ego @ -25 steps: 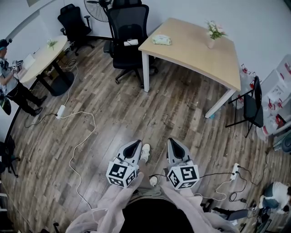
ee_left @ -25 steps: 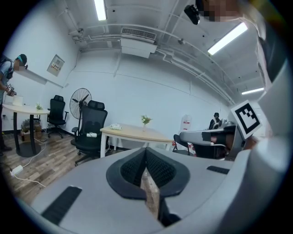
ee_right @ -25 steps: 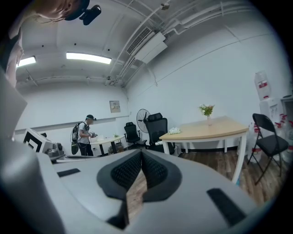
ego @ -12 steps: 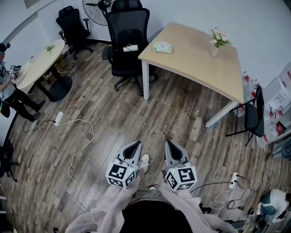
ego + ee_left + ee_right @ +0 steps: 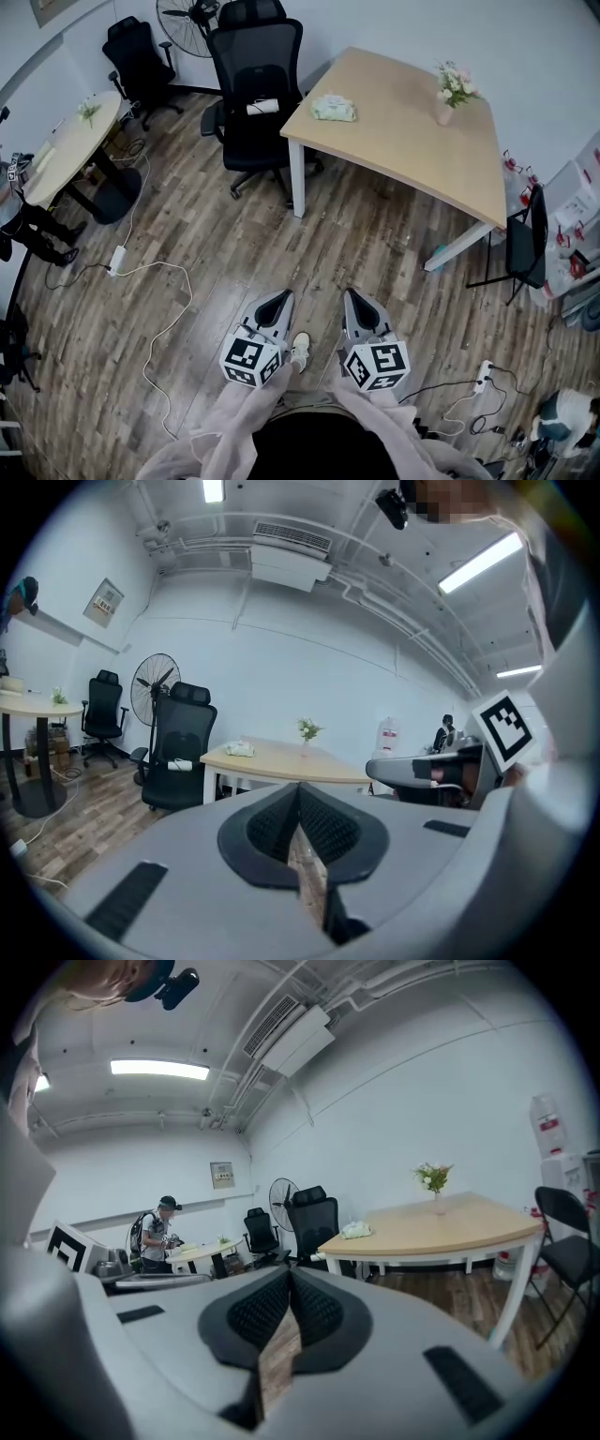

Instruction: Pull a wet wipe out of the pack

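K: Tongs status: left tongs point(image 5: 281, 294) are pressed together with nothing between them. The right tongs point(image 5: 353, 293) are the same, pads meeting, empty. Both sit low in front of the person, side by side over the wooden floor point(image 5: 234, 244).

M: Target?

K: The wet wipe pack point(image 5: 333, 108) lies on the bench point(image 5: 412, 150), near its left edge, beside the black office chair point(image 5: 255, 84). It's well apart from both tongs, with open floor between.

M: Bearing?

K: In the head view it's roughly 12 o'clock from both, a hair toward 1 from the left, a hair toward 11 from the right. The left gripper view puts it at 11 off its own line and the right gripper view at 1. So the two toe in a bit and the pack sits between their lines.

M: Axis? Nearer side?

K: Long axis looks about 9-to-3 in the head view, broadside on. Neither is clearly nearer; I'd judge the right by a whisker. The approach comes first, and both need to open before any pinch.
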Demonstrator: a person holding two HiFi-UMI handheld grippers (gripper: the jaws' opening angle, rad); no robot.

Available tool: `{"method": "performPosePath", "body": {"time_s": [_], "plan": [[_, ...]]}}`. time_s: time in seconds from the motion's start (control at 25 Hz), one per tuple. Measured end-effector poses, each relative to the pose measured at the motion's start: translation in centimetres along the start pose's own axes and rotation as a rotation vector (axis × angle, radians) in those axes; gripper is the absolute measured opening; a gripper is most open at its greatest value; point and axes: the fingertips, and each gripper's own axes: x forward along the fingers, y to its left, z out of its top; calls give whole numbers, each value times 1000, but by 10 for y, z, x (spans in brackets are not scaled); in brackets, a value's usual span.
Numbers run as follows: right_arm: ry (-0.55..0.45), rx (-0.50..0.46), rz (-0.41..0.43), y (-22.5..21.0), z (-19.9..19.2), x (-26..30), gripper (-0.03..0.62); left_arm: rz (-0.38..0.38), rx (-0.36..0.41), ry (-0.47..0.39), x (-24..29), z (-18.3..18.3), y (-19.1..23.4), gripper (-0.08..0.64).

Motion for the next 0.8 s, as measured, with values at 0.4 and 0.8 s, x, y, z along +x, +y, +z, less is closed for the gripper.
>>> {"method": "performPosePath", "body": {"time_s": [0.4, 0.8], "plan": [[-8, 5, -30, -9, 18, 67, 12, -26, 13, -14, 46, 27, 57, 9], [0, 15, -36, -27, 25, 122, 12, -56, 11, 11, 95, 33, 95, 9]]}}
